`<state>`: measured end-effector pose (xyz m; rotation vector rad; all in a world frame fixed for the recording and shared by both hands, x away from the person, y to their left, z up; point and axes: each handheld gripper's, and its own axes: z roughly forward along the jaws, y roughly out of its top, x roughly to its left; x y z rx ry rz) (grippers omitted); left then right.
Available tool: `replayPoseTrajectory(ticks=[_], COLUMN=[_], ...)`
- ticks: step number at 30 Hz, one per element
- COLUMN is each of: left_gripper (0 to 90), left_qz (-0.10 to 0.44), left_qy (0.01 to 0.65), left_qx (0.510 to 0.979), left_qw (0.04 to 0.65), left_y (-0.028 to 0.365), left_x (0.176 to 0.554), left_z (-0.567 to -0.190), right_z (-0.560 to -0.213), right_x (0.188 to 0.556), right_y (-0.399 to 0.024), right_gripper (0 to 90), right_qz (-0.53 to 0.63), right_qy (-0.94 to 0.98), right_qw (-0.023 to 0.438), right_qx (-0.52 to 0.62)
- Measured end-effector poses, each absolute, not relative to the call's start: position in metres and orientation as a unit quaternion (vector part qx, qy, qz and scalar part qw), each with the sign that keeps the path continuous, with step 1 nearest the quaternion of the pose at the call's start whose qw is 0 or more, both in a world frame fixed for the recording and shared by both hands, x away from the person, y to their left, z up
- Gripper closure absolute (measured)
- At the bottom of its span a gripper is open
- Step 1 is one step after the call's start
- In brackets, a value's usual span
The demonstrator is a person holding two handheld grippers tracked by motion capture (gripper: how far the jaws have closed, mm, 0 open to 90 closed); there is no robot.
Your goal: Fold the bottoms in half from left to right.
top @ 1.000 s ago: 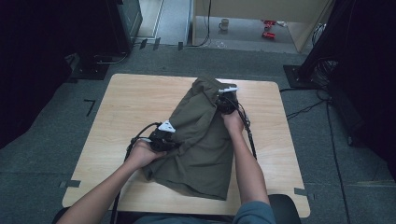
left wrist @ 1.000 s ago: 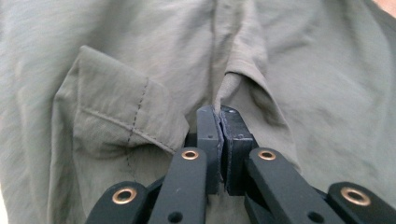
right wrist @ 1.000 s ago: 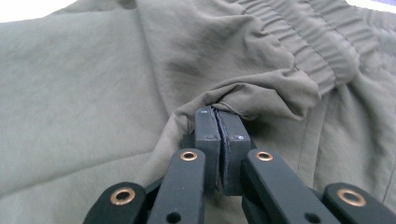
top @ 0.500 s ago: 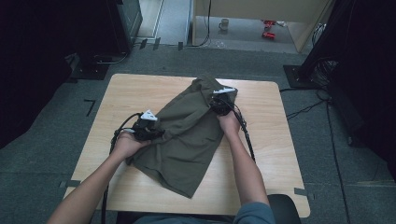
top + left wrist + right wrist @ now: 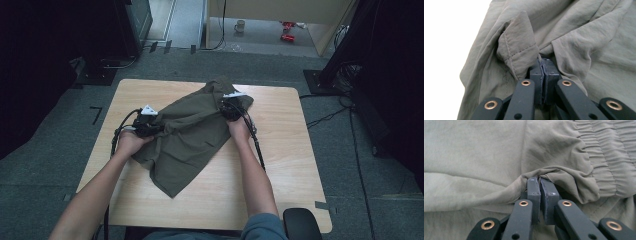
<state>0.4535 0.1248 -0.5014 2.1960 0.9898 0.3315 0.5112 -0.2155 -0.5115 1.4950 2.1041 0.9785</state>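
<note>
Left gripper (image 5: 541,62) and right gripper (image 5: 539,181) each pinch the olive garment (image 5: 192,132), folds hiding their tips.

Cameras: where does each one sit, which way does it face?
High view: above the person's side, facing forward and down on the table; forearms, both claws.
Left gripper view: on the left claw, along its jaws pinching a hem.
Right gripper view: on the right claw, near the elastic waistband.
Shared: the olive shorts.
</note>
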Motion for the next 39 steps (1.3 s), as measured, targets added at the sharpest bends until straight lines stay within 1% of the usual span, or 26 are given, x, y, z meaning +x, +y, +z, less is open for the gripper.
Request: replayPoseTrajectory(ticks=[3, 5, 10, 11, 12, 16, 20, 22, 29, 34, 36, 37, 38, 39], left_gripper=[89.0, 89.4, 89.5, 89.5, 89.5, 89.4, 89.4, 89.4, 89.3, 89.2, 89.2, 89.1, 89.1, 89.1], left_qz=[0.123, 0.123, 0.154, 0.154, 0.167, 0.180, 0.201, 0.201, 0.197, 0.167, 0.147, 0.129, 0.129, 0.123], left_qy=[0.375, 0.364, 0.323, 0.323, 0.310, 0.299, 0.277, 0.264, 0.242, 0.238, 0.240, 0.243, 0.243, 0.242], left_qx=[0.852, 0.855, 0.863, 0.863, 0.865, 0.863, 0.860, 0.859, 0.862, 0.864, 0.866, 0.869, 0.869, 0.872], left_qw=[0.345, 0.349, 0.356, 0.356, 0.358, 0.366, 0.377, 0.389, 0.399, 0.411, 0.413, 0.412, 0.412, 0.409], left_y=[0.124, 0.122, 0.114, 0.114, 0.113, 0.110, 0.102, 0.094, 0.068, 0.046, 0.038, 0.031, 0.031, 0.027], left_x=[0.446, 0.436, 0.408, 0.408, 0.397, 0.381, 0.358, 0.343, 0.317, 0.306, 0.306, 0.306, 0.306, 0.306], left_z=[-0.492, -0.477, -0.445, -0.445, -0.434, -0.419, -0.400, -0.387, -0.380, -0.393, -0.402, -0.410, -0.410, -0.414], right_z=[-0.506, -0.502, -0.489, -0.487, -0.484, -0.477, -0.463, -0.458, -0.446, -0.452, -0.457, -0.463, -0.463, -0.468], right_x=[0.512, 0.512, 0.508, 0.507, 0.506, 0.504, 0.500, 0.498, 0.489, 0.486, 0.486, 0.484, 0.484, 0.484], right_y=[-0.218, -0.222, -0.227, -0.227, -0.228, -0.231, -0.236, -0.239, -0.246, -0.256, -0.259, -0.262, -0.262, -0.264], right_gripper=[88.0, 88.1, 88.1, 88.1, 88.1, 88.1, 88.0, 87.9, 87.7, 87.2, 86.8, 86.6, 86.6, 86.2], right_qz=[0.342, 0.349, 0.364, 0.365, 0.365, 0.372, 0.388, 0.391, 0.385, 0.369, 0.359, 0.355, 0.355, 0.347], right_qy=[0.752, 0.747, 0.740, 0.740, 0.742, 0.739, 0.733, 0.733, 0.741, 0.747, 0.749, 0.748, 0.748, 0.750], right_qw=[0.184, 0.180, 0.177, 0.179, 0.182, 0.187, 0.193, 0.195, 0.208, 0.209, 0.201, 0.199, 0.199, 0.189], right_qx=[0.533, 0.537, 0.537, 0.535, 0.532, 0.529, 0.525, 0.521, 0.510, 0.512, 0.519, 0.524, 0.524, 0.530])
